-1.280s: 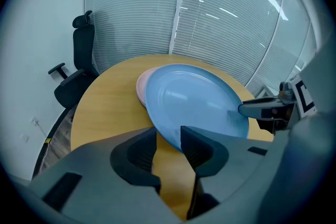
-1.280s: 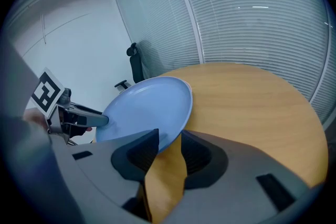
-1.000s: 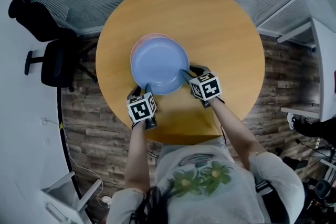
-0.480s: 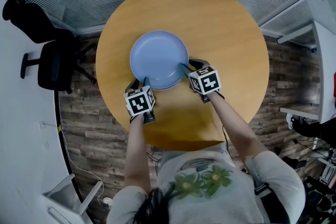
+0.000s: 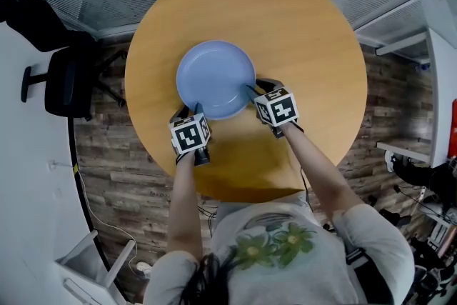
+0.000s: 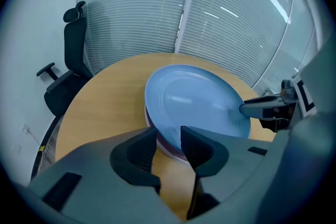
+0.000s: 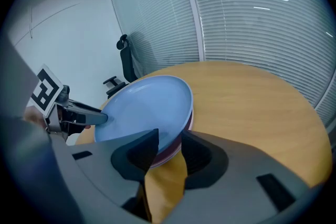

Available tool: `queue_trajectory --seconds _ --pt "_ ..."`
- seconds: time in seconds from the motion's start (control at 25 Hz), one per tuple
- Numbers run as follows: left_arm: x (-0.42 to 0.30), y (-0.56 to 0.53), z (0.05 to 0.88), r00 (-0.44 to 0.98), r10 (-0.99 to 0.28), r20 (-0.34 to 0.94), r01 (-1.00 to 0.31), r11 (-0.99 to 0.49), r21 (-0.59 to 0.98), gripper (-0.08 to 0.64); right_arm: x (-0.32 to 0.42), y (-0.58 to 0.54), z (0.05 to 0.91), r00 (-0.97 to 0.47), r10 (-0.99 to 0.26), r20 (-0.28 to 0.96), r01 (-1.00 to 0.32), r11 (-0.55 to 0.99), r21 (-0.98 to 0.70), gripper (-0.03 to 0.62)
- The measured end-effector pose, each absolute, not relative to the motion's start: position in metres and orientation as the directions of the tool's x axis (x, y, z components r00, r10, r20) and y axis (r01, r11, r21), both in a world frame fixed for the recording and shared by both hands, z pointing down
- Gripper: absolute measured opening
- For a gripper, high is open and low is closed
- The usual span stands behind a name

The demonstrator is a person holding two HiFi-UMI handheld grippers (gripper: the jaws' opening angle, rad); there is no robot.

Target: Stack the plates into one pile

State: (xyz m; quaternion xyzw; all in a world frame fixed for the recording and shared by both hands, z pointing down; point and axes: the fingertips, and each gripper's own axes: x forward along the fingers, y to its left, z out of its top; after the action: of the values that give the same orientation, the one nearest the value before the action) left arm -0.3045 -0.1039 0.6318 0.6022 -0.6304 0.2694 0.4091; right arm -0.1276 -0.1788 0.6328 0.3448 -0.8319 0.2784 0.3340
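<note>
A blue plate (image 5: 216, 78) lies on top of a pink plate, which it hides in the head view. The pink plate's rim (image 6: 164, 145) shows just under the blue one in both gripper views (image 7: 173, 150). My left gripper (image 5: 196, 111) is shut on the blue plate's near-left rim (image 6: 169, 134). My right gripper (image 5: 251, 91) is shut on its near-right rim (image 7: 169, 139). Each gripper sees the other's fingers across the plate. The plates rest on the round wooden table (image 5: 300, 25).
A black office chair (image 5: 57, 75) stands left of the table, beside a glass wall with blinds (image 6: 220, 18). The person's body is at the table's near edge. White furniture (image 5: 435, 82) stands to the right.
Both grippers carried the blue plate a little away from the person, from an offset spot to squarely over the pink plate, whose rim no longer shows in the head view.
</note>
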Motion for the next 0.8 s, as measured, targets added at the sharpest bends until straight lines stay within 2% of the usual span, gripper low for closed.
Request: queue_trajectory --seconds 0.52,0.8 --pt "-0.302 -0.096 0.651 0.03 -0.505 0.863 -0.987 0.119 0.104 0.157 -0.125 -0.168 0.655 -0.51 -0.357 0.783 -0.757 0.619 -0.21 0.146" --pt "-0.314 -0.099 0.642 -0.066 -0.521 0.851 -0.996 0.079 -0.029 0.178 -0.126 -0.169 0.642 -0.494 -0.381 0.782 -0.742 0.653 -0.151 0.147"
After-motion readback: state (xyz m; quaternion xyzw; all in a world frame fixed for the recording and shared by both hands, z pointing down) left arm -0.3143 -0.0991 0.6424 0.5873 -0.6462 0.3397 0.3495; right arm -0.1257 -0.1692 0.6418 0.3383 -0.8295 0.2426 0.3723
